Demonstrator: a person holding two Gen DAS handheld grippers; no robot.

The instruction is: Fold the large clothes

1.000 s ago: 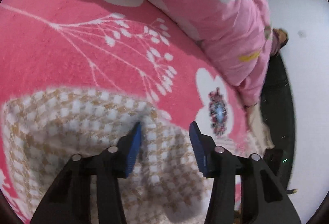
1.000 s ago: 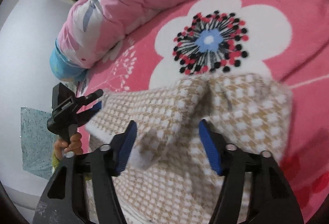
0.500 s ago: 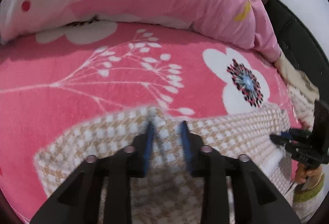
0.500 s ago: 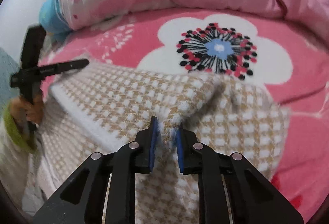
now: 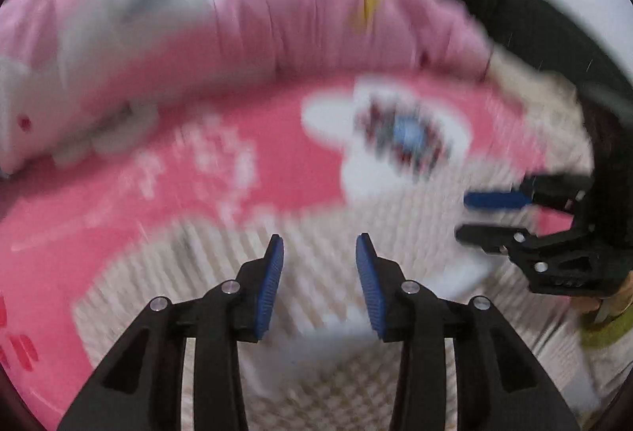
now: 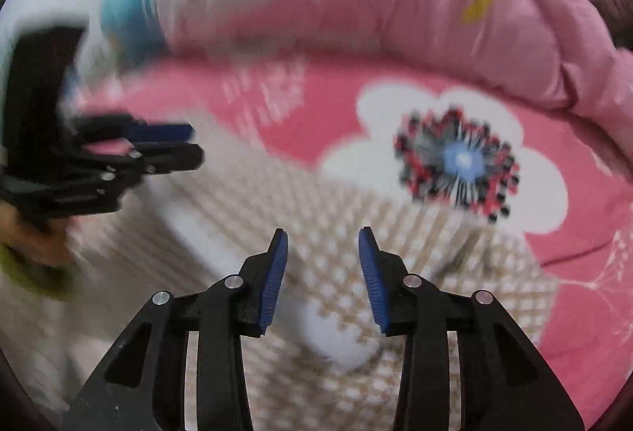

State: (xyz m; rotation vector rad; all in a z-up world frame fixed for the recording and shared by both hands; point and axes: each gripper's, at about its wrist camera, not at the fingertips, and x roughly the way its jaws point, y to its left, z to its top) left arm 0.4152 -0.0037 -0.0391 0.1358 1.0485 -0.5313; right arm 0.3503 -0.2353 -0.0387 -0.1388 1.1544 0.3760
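Your left hand-held gripper (image 5: 319, 253) stands part open over the beige-and-white checked garment (image 5: 316, 312), its blue pads apart with nothing pinched between them; its jaws have just been opening a little, and the cloth shows through the gap below them. Your right hand-held gripper (image 6: 322, 249) is much the same: its jaws have just been opening off the fold, and they now hang apart above the garment (image 6: 336, 296) with no cloth caught between the pads.

The garment lies spread on the bed, on the pink blanket (image 5: 99, 253), directly under and ahead of both hand-held grippers. In the right wrist view a thick white folded edge runs from the left side down under the tips. Beyond the garment, ahead of the right hand-held gripper and a little to its right, is the blanket's big white flower with a blue centre (image 6: 459, 158). Farther ahead a rumpled pink quilt (image 6: 395, 4) lies across the bed. Both views are blurred, so finer creases are hard to make out.
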